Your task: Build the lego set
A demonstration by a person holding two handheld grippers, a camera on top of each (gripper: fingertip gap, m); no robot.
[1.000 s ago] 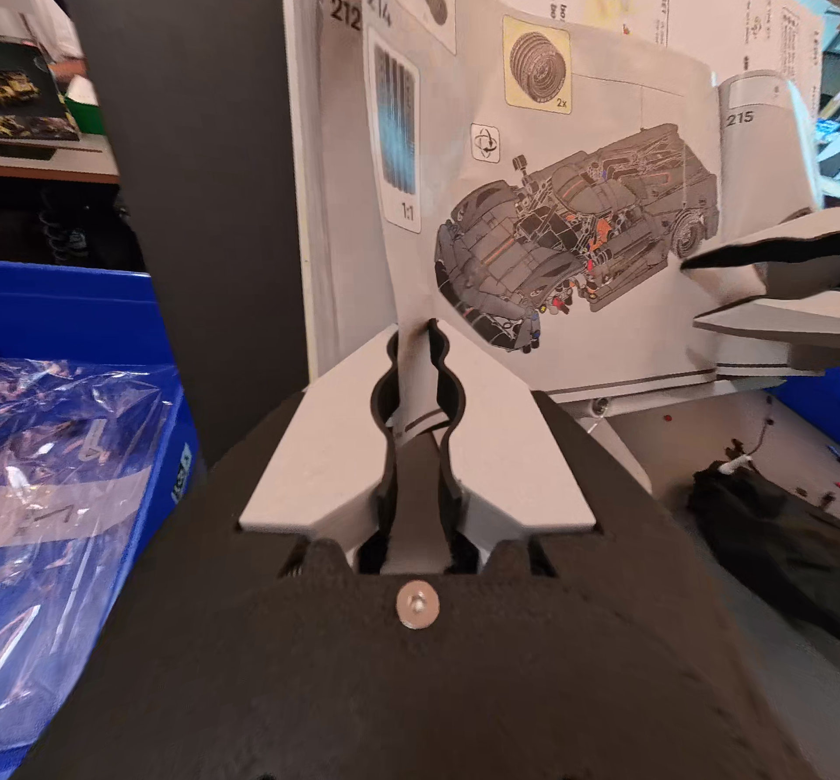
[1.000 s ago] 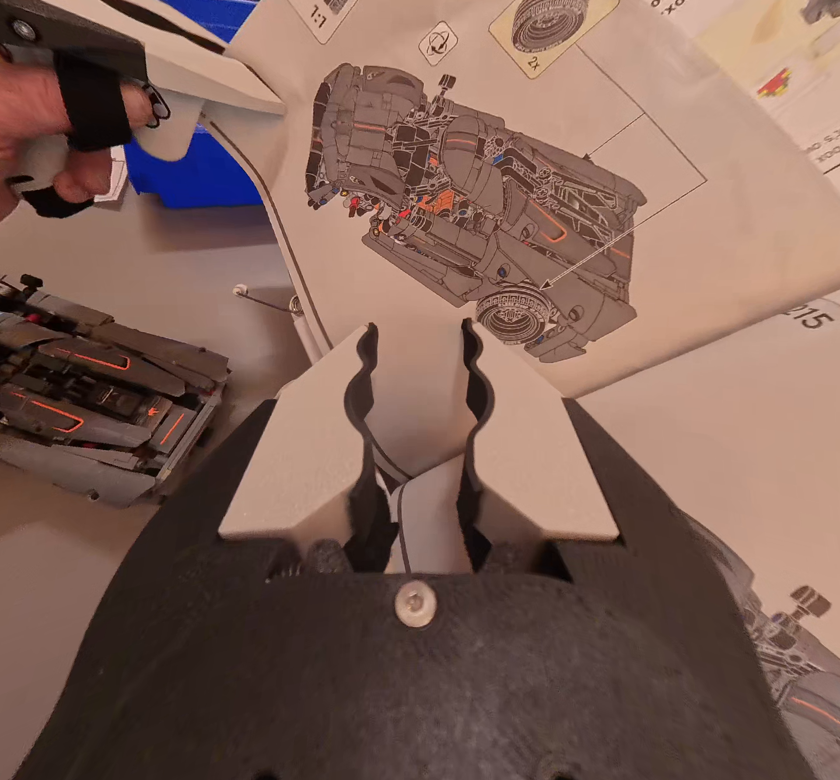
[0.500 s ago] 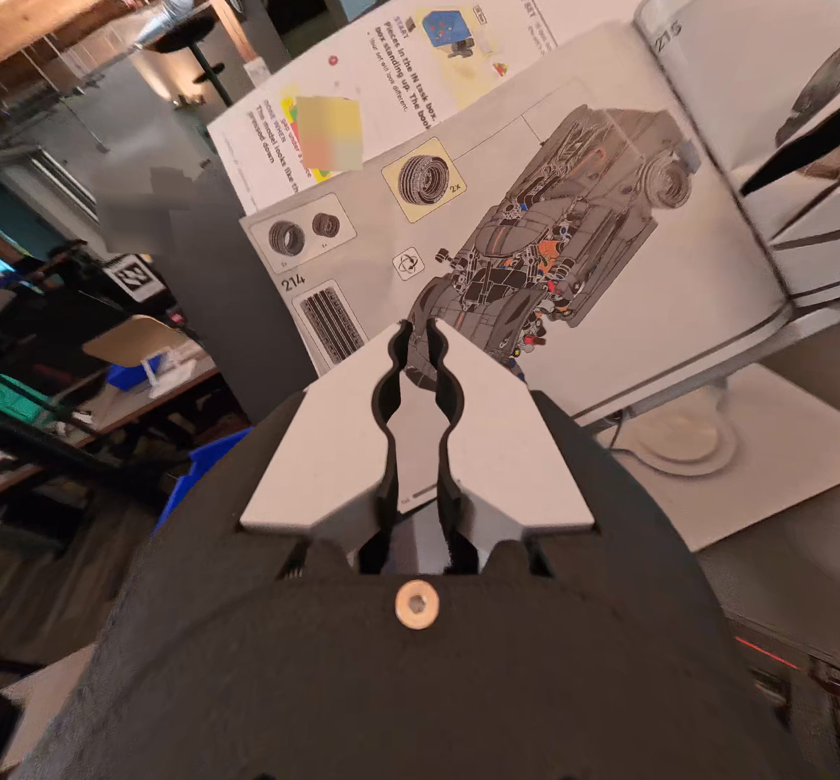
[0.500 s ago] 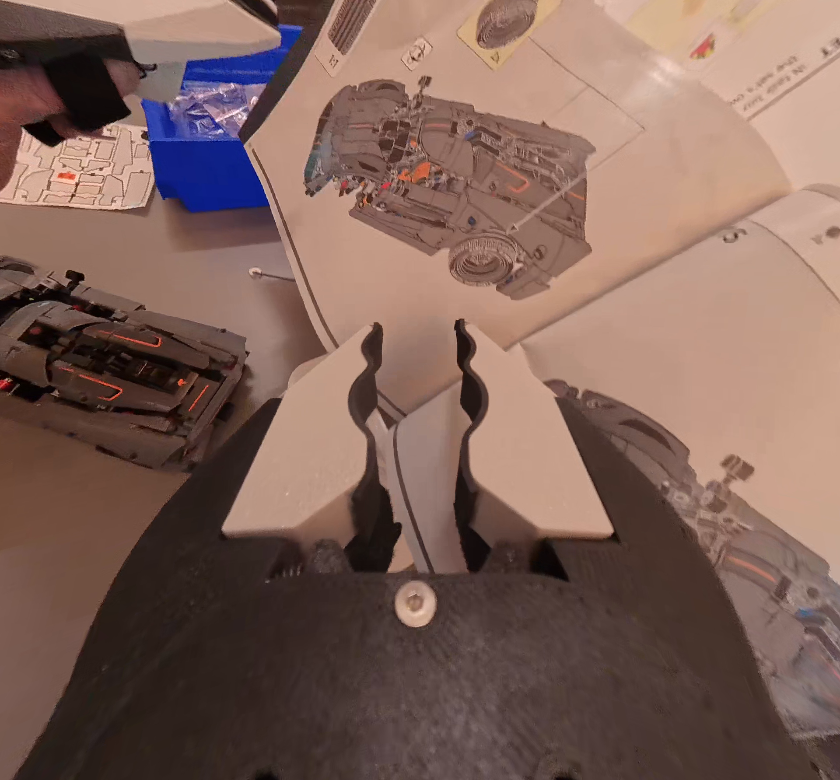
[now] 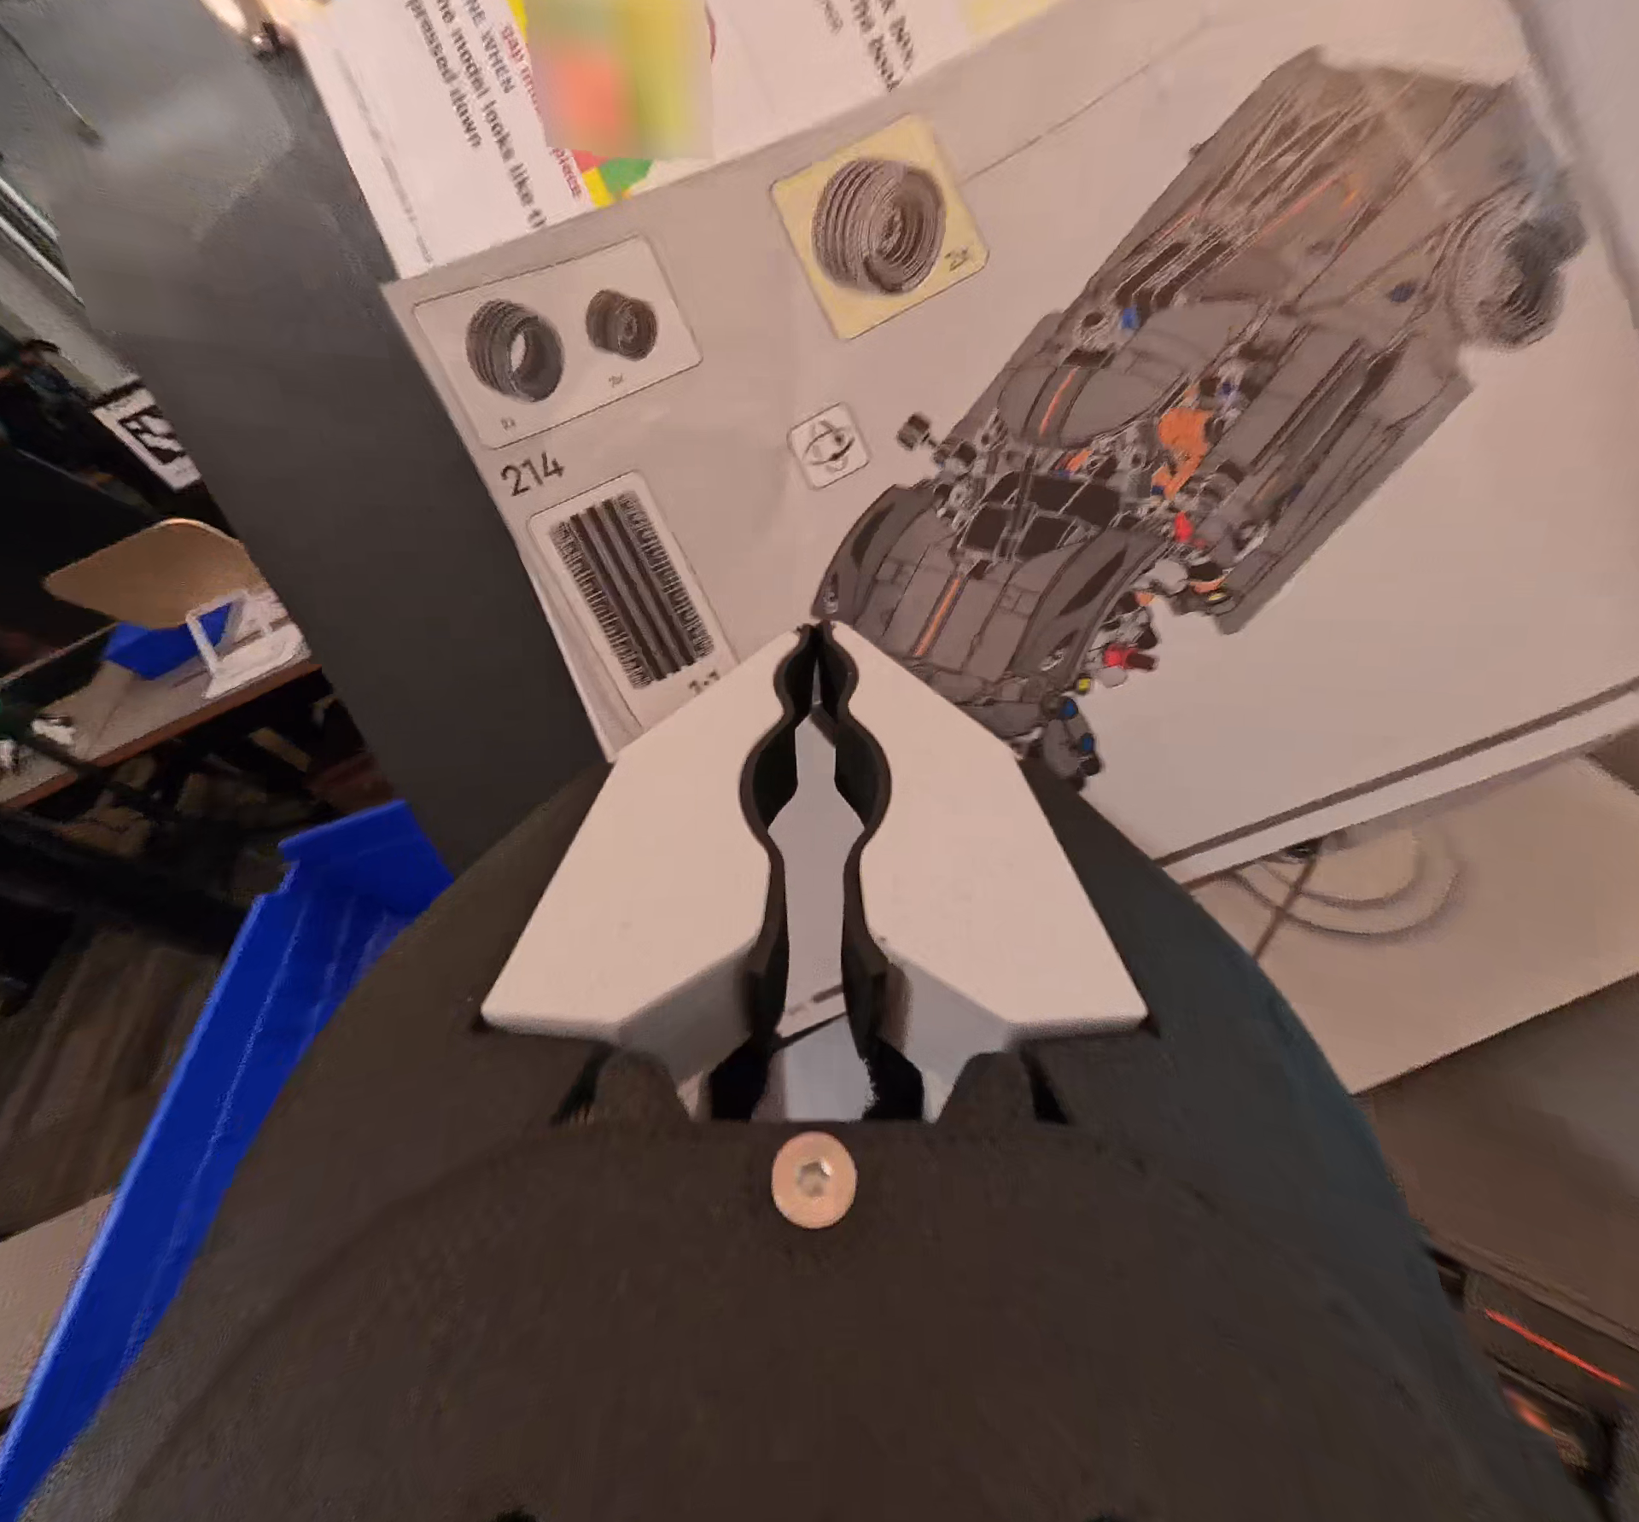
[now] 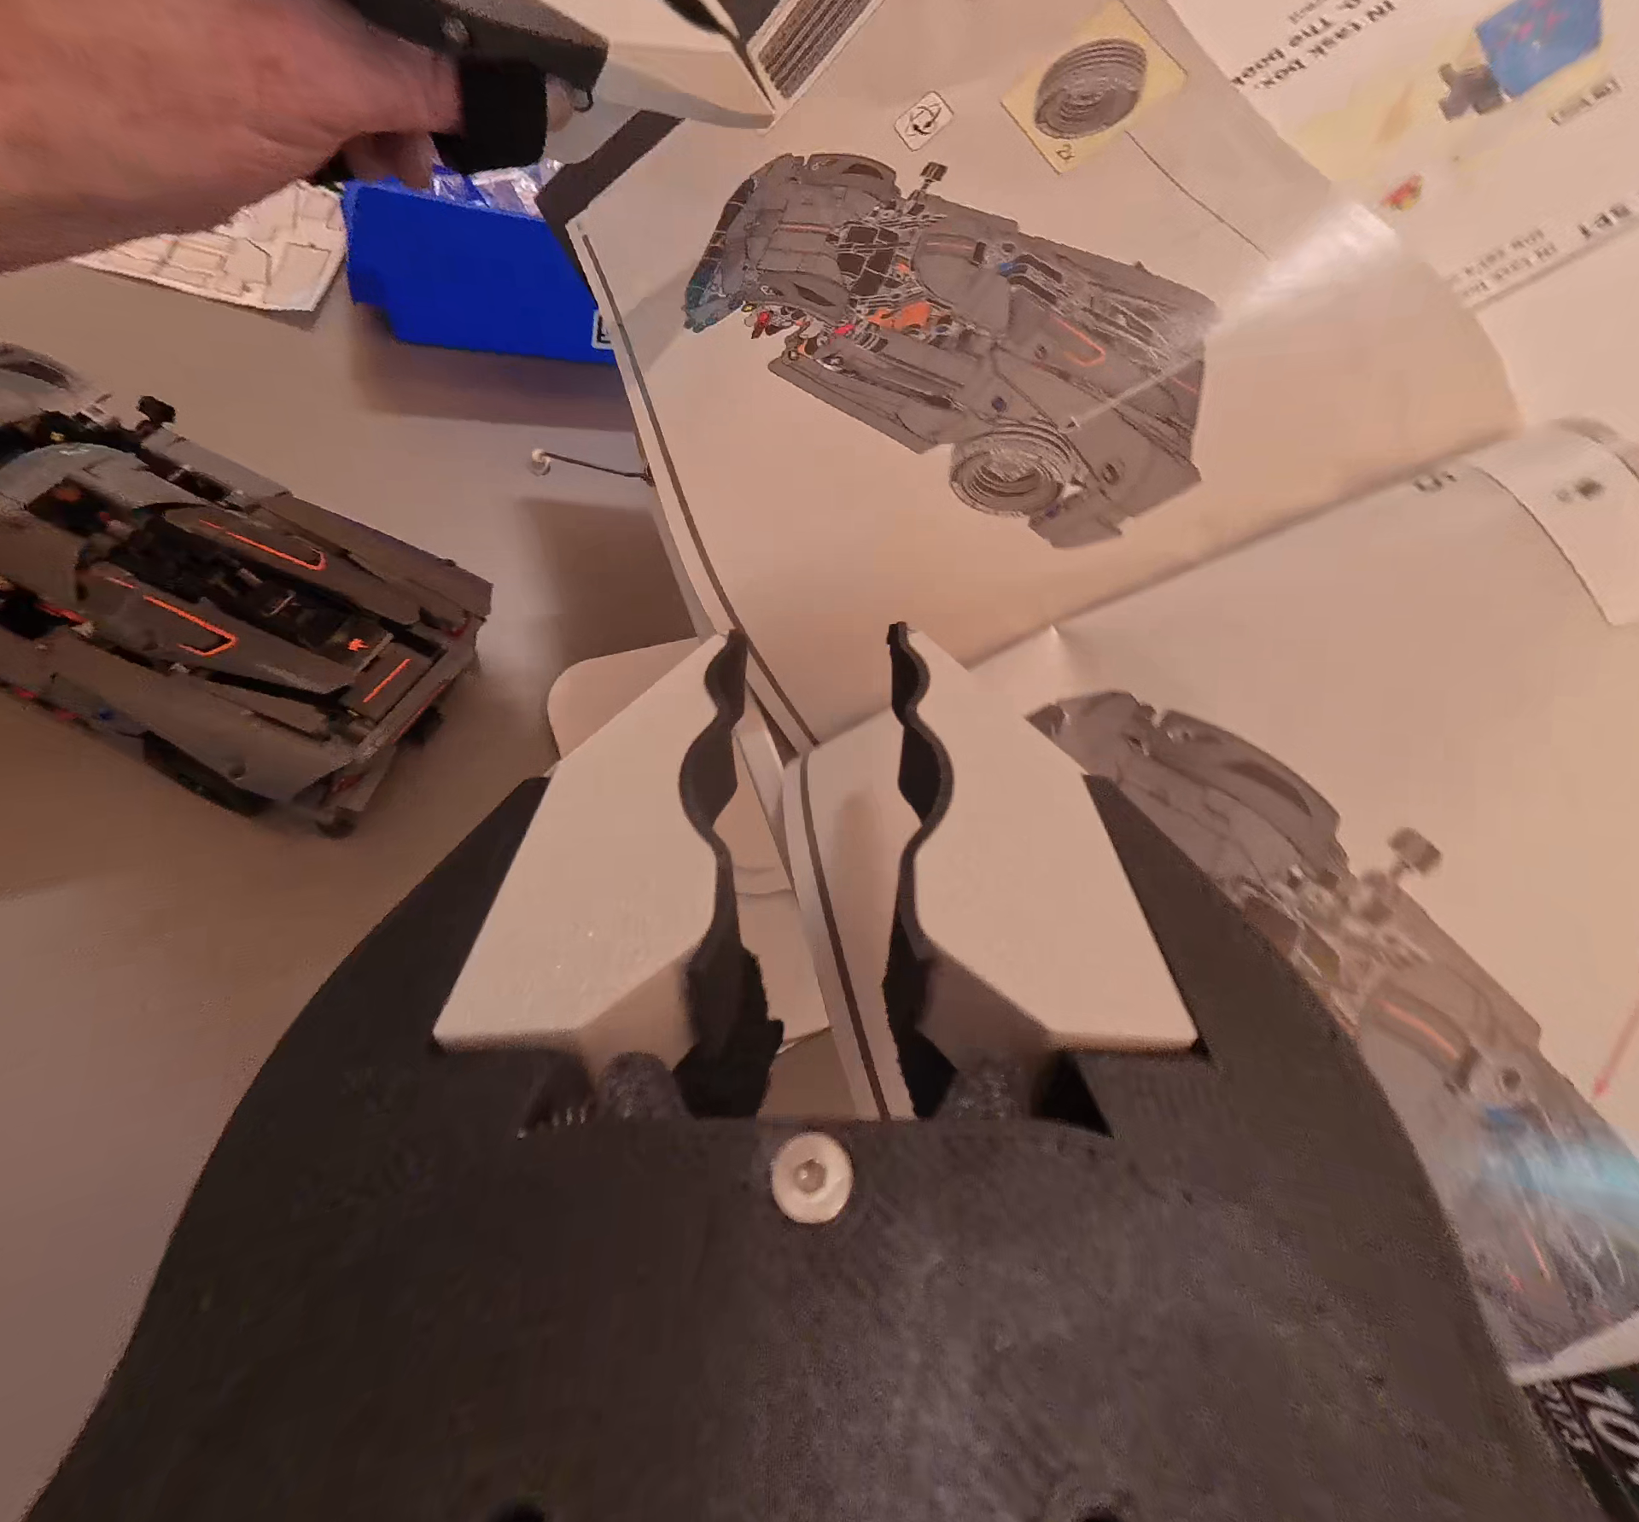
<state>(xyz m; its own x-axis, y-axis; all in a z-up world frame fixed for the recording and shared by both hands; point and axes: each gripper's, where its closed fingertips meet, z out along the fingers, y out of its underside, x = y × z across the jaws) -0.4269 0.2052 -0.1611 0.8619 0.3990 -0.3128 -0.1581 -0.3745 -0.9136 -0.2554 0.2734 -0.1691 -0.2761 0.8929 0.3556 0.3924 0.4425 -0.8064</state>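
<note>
1. The left gripper (image 5: 818,637) has drawn its jaws nearly together, tips almost touching; a second ago they stood narrowly apart around the page edge. Whether they pinch paper now cannot be told.
2. The right gripper (image 6: 811,646) keeps its jaws apart, the lower edge of the instruction booklet (image 6: 887,504) running between them without being clamped.
3. The page showing the wheel step has swung from curled over to nearly flat and readable, which suggests the builder is settling the page before fitting wheels.
4. The lego car (image 6: 222,592), grey with orange lines, sits on the surface (image 6: 222,903) well to the left of the booklet, untouched by either gripper.
5. A blue bin (image 6: 461,282) holding clear bags stands beyond the car, a sticker sheet (image 6: 239,255) beside it.
6. Behind the booklet leans a white instruction board (image 5: 798,16); farther off, a dim workshop with other tables.
</note>
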